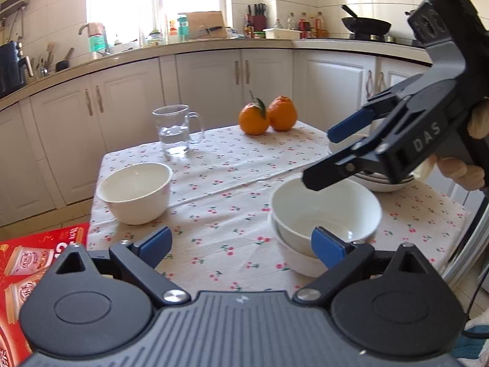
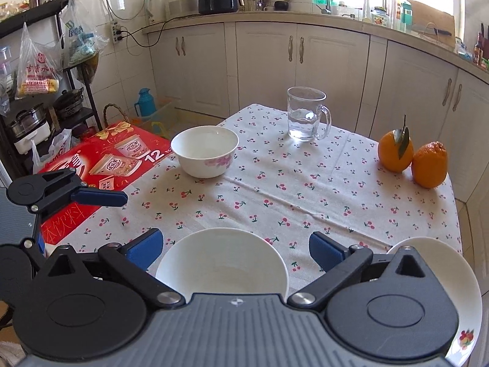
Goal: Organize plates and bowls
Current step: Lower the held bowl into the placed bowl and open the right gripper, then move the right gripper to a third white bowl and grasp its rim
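Observation:
Two white bowls are nested in a stack (image 1: 325, 211) on the cherry-print tablecloth; the stack also shows in the right wrist view (image 2: 223, 260). A single white bowl (image 1: 136, 191) with a pink flower stands apart at the table's far left (image 2: 205, 150). White plates (image 1: 380, 183) are stacked at the right; the top plate (image 2: 455, 275) has a fruit print. My left gripper (image 1: 241, 246) is open and empty, just in front of the stack. My right gripper (image 2: 235, 247) is open and empty above the stack; it shows in the left wrist view (image 1: 324, 157).
A glass mug of water (image 1: 175, 130) and two oranges (image 1: 267, 116) stand at the table's far side. A red drinks carton (image 2: 101, 165) sits beside the table's left edge. Kitchen cabinets and a counter run behind.

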A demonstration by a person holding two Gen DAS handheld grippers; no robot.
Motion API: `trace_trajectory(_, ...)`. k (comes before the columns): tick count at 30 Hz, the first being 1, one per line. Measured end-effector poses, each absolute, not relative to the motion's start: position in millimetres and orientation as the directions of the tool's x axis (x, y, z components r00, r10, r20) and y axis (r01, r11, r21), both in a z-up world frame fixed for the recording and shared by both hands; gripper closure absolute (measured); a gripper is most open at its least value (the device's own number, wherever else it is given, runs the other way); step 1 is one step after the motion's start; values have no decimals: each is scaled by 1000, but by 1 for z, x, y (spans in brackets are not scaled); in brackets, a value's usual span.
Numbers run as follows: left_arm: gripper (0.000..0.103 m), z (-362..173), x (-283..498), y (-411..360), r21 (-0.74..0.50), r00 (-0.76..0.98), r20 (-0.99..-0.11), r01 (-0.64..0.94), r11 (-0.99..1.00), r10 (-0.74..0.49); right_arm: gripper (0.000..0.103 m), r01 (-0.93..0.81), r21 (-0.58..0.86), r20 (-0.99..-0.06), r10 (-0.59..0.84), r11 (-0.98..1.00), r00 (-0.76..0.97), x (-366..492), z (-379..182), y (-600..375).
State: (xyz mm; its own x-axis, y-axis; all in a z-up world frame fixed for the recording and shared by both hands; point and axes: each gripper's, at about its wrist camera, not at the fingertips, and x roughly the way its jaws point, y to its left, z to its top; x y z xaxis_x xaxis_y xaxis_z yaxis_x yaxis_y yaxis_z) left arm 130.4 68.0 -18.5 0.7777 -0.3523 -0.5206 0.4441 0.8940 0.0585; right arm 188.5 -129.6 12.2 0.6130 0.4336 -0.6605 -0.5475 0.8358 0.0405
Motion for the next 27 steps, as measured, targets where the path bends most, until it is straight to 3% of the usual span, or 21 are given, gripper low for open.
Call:
trace_trajectory(11,5,-26,183,119,73,835,-508,286,955,-211,0,-645,-25,-681,460,763,570,228,24,-83)
trace_trajectory(27,6,-51,248,123,79,821,-541,267,960,-183,1,-795,6,-741,537,607,404,324,13,-27)
